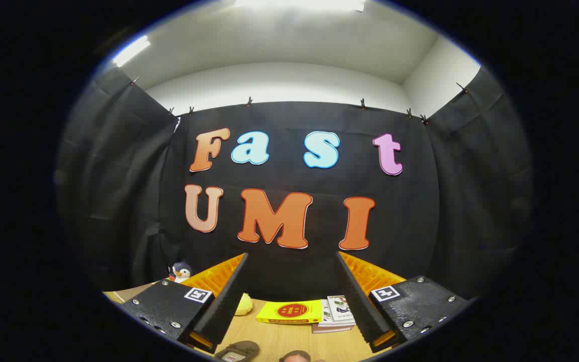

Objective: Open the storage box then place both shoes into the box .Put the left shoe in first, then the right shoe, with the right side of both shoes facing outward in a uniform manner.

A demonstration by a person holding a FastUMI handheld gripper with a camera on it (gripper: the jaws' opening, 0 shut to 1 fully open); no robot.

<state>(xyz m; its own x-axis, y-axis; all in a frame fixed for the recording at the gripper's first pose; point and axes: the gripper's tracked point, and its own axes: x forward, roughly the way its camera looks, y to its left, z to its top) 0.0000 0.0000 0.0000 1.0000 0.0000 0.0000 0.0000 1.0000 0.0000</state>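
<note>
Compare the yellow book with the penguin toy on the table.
The yellow book lies flat on the wooden table, beyond and between the open gripper's fingers; the penguin toy stands upright at the far back, beside the outer side of one finger. The book is a flat, bright yellow slab with a red circle; the penguin is rounded, dark and white. Both stand apart from the fingers, untouched.

Black cloth walls (470, 201) (clipped along the top) enclose a wooden table (289, 339) beneath white ceiling lights (131, 50).
</note>
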